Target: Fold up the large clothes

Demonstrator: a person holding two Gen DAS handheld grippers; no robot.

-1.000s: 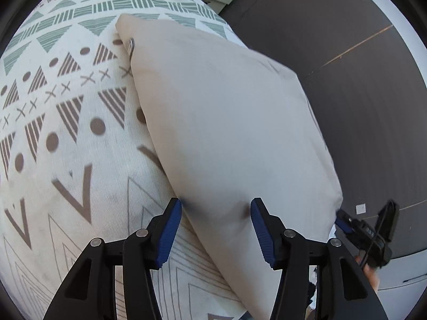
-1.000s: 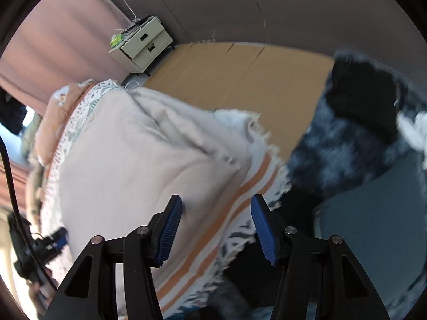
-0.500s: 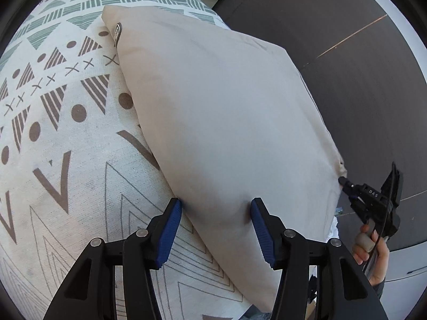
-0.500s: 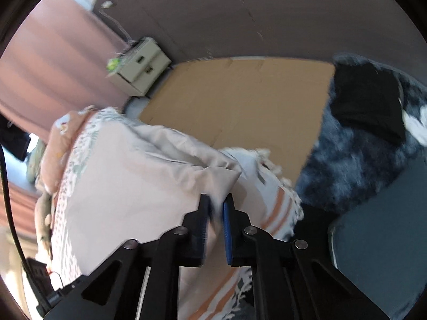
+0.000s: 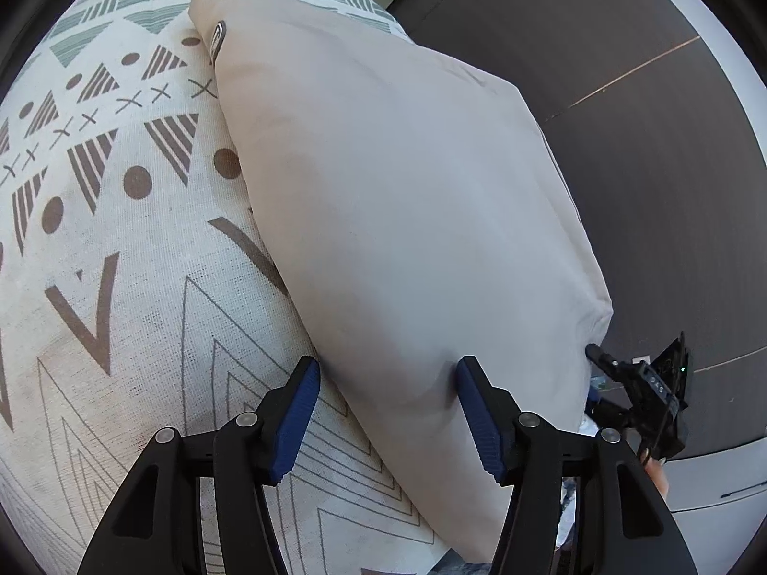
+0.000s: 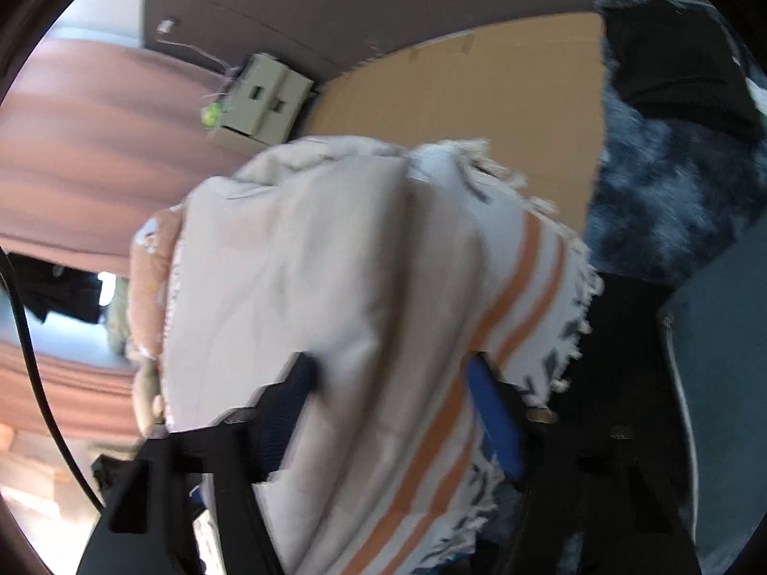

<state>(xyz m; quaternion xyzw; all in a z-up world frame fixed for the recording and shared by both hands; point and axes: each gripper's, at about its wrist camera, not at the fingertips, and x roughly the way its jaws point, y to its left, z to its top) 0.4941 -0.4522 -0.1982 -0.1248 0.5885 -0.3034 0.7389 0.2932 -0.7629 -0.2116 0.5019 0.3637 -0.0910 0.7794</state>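
Left tool (image 5: 386, 385) opening, astride beige garment (image 5: 407, 201) edge; only right view shows right tool (image 6: 388, 383) opening over it, orange-striped blanket (image 6: 522, 287).

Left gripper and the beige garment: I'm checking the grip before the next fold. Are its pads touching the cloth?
Touching. In the left wrist view the left gripper straddles the beige garment; the right pad dents the cloth as the jaws open.

Smooth beige cloth garment (image 5: 407, 220), coarse-woven blanket (image 5: 120, 239) (matt)
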